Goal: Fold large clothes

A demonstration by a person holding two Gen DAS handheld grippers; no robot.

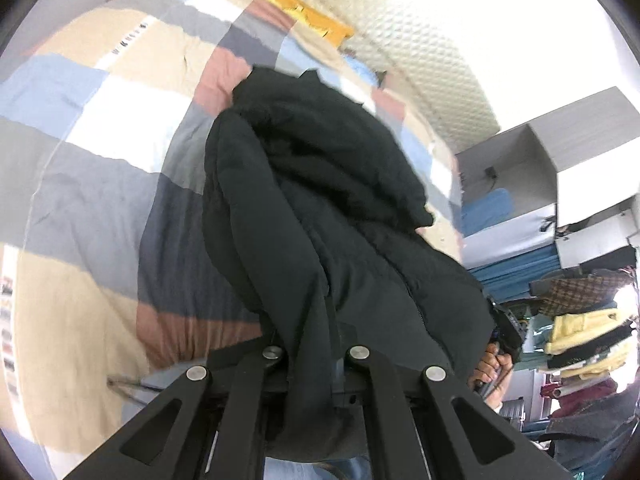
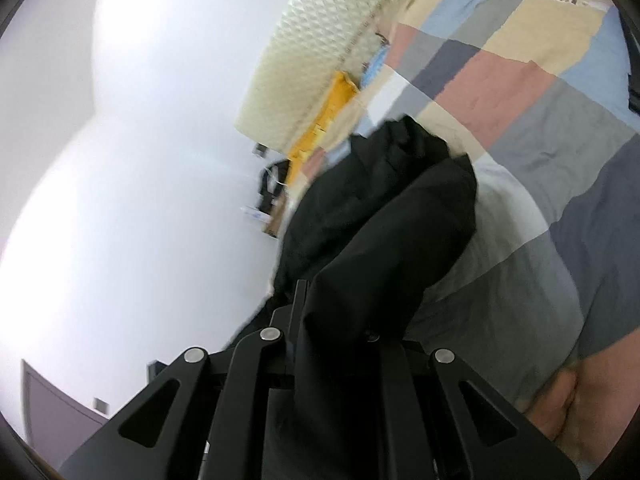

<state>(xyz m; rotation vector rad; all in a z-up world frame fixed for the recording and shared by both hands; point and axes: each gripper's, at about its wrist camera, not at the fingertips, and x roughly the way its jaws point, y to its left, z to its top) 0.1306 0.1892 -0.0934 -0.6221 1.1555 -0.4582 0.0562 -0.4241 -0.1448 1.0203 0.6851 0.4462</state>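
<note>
A large black padded jacket hangs bunched above the bed's patchwork cover. My left gripper is shut on a fold of the jacket, which drapes over its fingers and hides the tips. In the right wrist view the same jacket hangs from my right gripper, which is shut on its fabric; the cloth covers the right finger. The other gripper and the hand holding it show at the jacket's right edge in the left wrist view.
A yellow garment lies at the far end of the bed by the quilted headboard. Shelves with stacked clothes stand to the right. A white wall fills the left of the right wrist view.
</note>
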